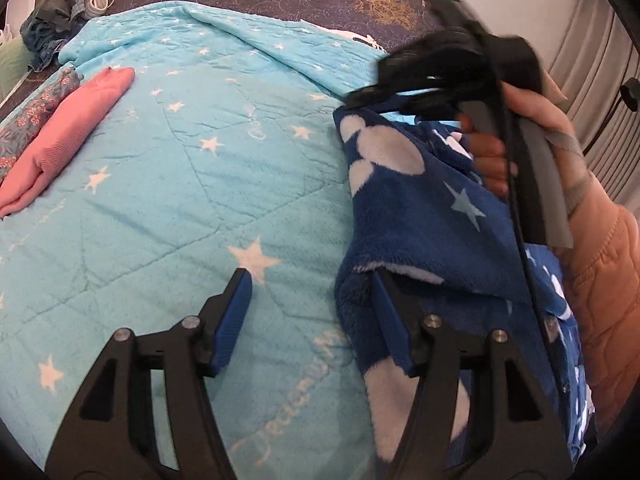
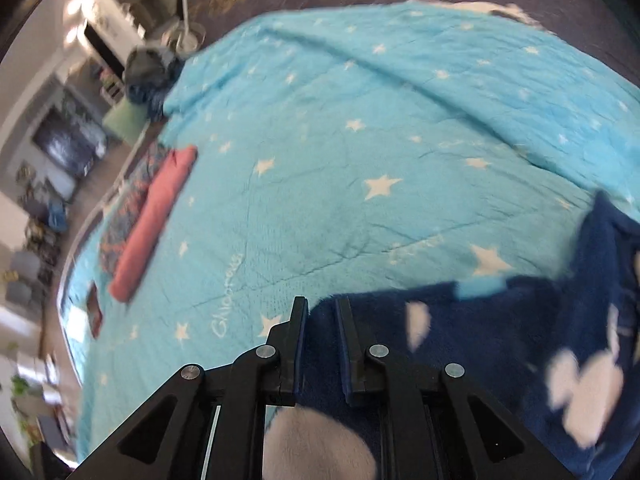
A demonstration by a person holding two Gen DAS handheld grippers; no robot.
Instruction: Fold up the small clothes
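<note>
A dark blue fleece garment [image 1: 420,208] with white blobs and stars hangs at the right of the left wrist view, over a light blue star blanket [image 1: 180,168]. My right gripper [image 1: 360,98] is shut on its upper edge, lifting it. In the right wrist view the right gripper [image 2: 320,308] has its jaws nearly together with blue fleece [image 2: 480,332] pinched between them. My left gripper [image 1: 310,280] stands open low over the blanket. Its right finger [image 1: 390,312] lies against the garment's lower left edge, and the left finger is over bare blanket.
A folded pink garment [image 1: 68,136] and a folded floral one [image 1: 36,112] lie at the blanket's left edge. A heap of unfolded clothes [image 1: 52,28] sits at the back left. A hand and an orange quilted sleeve [image 1: 600,300] are at the right.
</note>
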